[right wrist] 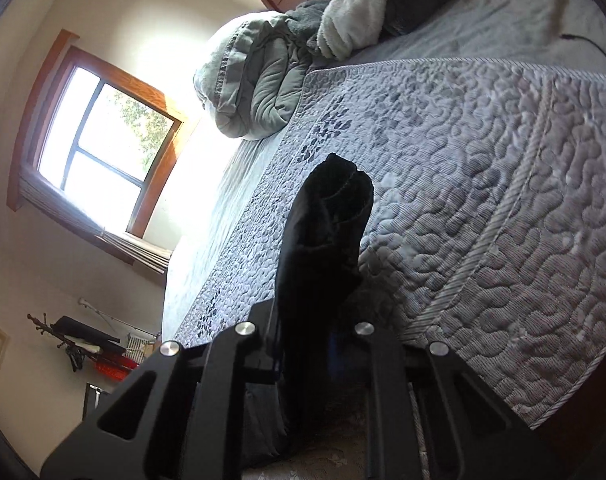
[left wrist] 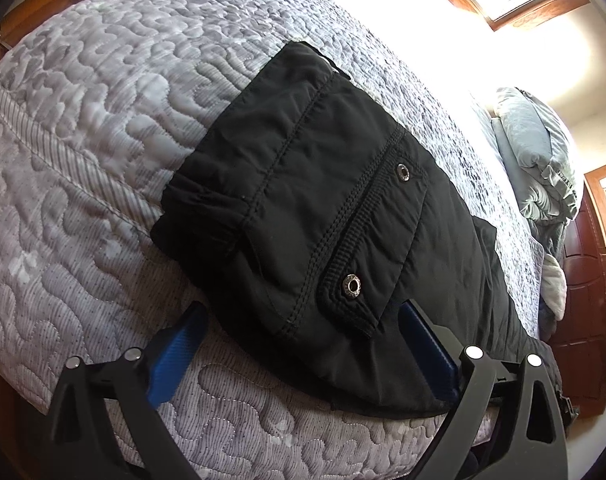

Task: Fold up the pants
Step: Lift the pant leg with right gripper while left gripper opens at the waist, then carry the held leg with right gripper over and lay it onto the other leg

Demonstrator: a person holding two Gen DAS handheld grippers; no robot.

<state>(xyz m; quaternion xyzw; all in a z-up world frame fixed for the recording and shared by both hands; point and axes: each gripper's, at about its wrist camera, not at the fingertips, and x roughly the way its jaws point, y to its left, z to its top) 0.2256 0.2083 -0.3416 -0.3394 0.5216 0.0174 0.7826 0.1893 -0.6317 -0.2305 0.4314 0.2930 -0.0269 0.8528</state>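
Black pants (left wrist: 303, 216) lie folded on the grey quilted bed (left wrist: 103, 128), a snap pocket flap facing up. My left gripper (left wrist: 299, 344) is open, its blue fingers (left wrist: 175, 356) astride the near edge of the pants, not closed on them. In the right wrist view my right gripper (right wrist: 307, 344) is shut on a bundle of the black pants (right wrist: 327, 232), which stands up between its fingers above the quilt (right wrist: 483, 180).
A bunched grey comforter (right wrist: 255, 92) and a white fleece blanket (right wrist: 355, 20) lie at the head of the bed. A window (right wrist: 99, 140) is on the wall beside the bed. A dark wooden headboard (left wrist: 583, 292) stands at the right.
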